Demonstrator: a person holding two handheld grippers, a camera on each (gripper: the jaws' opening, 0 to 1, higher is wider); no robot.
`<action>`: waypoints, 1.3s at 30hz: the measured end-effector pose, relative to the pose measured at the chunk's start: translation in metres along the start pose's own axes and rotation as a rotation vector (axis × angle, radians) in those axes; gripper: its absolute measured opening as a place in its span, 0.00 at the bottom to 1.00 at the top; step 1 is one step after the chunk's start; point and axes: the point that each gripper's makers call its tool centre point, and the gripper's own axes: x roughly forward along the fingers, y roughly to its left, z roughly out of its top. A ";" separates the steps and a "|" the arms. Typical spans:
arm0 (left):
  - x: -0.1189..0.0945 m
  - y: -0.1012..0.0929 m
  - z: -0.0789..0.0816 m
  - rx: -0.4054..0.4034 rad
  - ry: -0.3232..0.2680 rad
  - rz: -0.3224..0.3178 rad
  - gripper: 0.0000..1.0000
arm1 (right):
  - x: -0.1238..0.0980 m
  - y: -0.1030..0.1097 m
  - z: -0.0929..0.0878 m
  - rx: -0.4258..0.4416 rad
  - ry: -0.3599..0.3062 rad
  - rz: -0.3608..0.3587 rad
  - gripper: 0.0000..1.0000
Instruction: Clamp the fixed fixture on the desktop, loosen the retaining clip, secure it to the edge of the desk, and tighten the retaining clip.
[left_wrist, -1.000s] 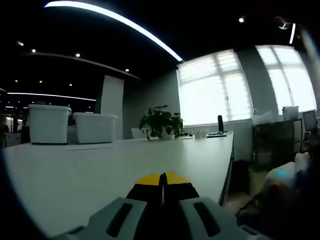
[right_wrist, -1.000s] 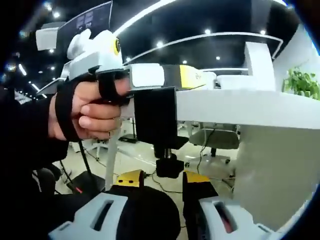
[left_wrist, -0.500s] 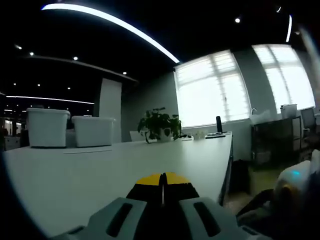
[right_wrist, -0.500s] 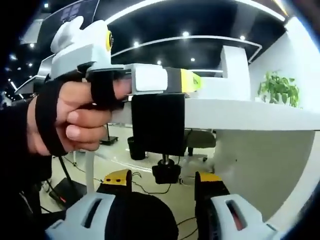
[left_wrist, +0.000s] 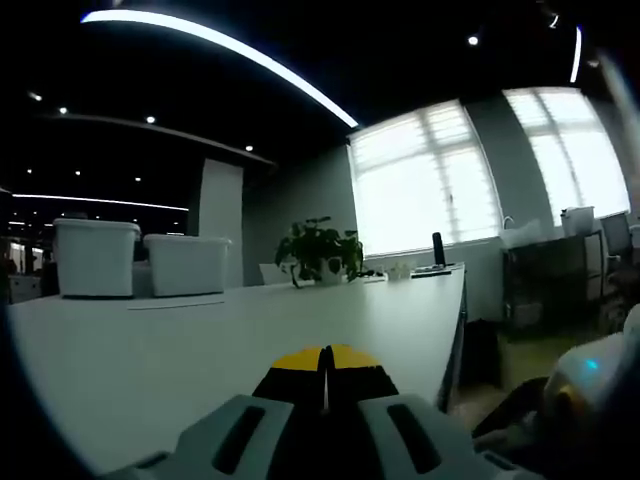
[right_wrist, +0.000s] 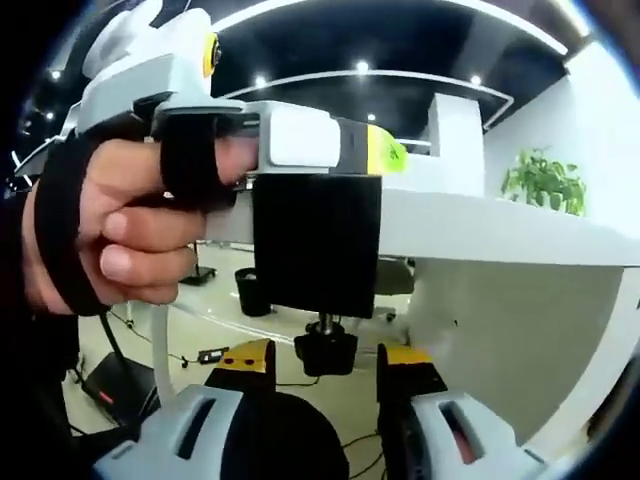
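A black clamp fixture hangs over the edge of the white desk. Its screw ends below in a black knob. My left gripper, held by a gloved hand, lies flat on the desktop right above the fixture. In the left gripper view its yellow-tipped jaws are pressed together over the desk. My right gripper is below the desk edge. It is open, one yellow tip on each side of the knob, with a small gap on both sides.
A potted plant and two white bins stand at the far end of the desk. The plant also appears past the desk edge. Under the desk are floor, cables and a chair. Bright windows fill the far wall.
The right gripper's camera has moved closer to the fixture, which now looks larger, and the knob now sits between its open jaws. The left gripper view is almost unchanged.
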 end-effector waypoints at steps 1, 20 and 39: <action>0.000 0.000 0.000 -0.001 0.001 0.000 0.01 | 0.002 0.001 0.000 -0.002 0.001 -0.001 0.36; 0.003 0.002 -0.002 -0.012 0.011 0.005 0.01 | 0.009 0.006 0.003 -0.066 -0.030 0.199 0.22; 0.004 0.002 -0.002 -0.017 0.016 0.010 0.01 | 0.010 0.021 0.002 -0.194 -0.077 0.761 0.22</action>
